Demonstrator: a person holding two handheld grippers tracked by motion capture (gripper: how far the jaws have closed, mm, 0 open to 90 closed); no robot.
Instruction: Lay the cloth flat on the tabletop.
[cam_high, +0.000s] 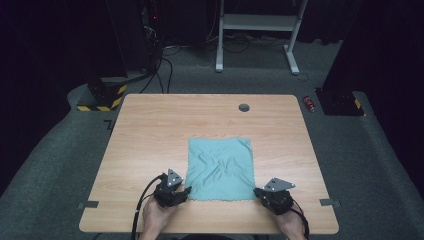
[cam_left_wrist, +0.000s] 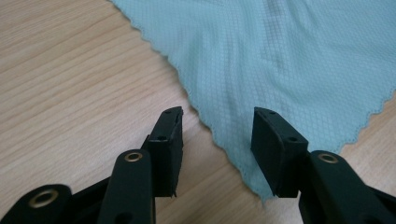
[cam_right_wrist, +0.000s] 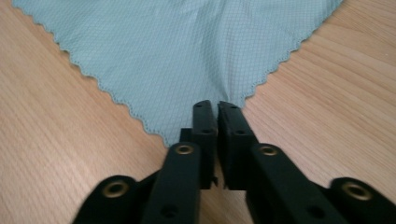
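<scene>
Your teal cloth (cam_high: 220, 169) lies flat, slightly rumpled, on the near half of the counter (cam_high: 150, 135). Your left gripper (cam_left_wrist: 217, 135) has its jaws spread wide astride the near-left corner. Your right gripper (cam_right_wrist: 217, 116) has its jaws pinched together on the near-right corner.

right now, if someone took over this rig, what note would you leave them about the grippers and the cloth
Left gripper: open, jaws astride the near left corner of the teal scalloped-edge microfibre cloth, not yet closed on it.
Right gripper: shut on the cloth's near right corner.
Cloth: lies spread out, slightly wrinkled, on the light wooden table, towards the near edge.
Done: both grippers brought to the two near corners, right corner pinched.
Left: probably close the left gripper on its corner, then lift or fold the cloth; no fold shows yet.
</scene>
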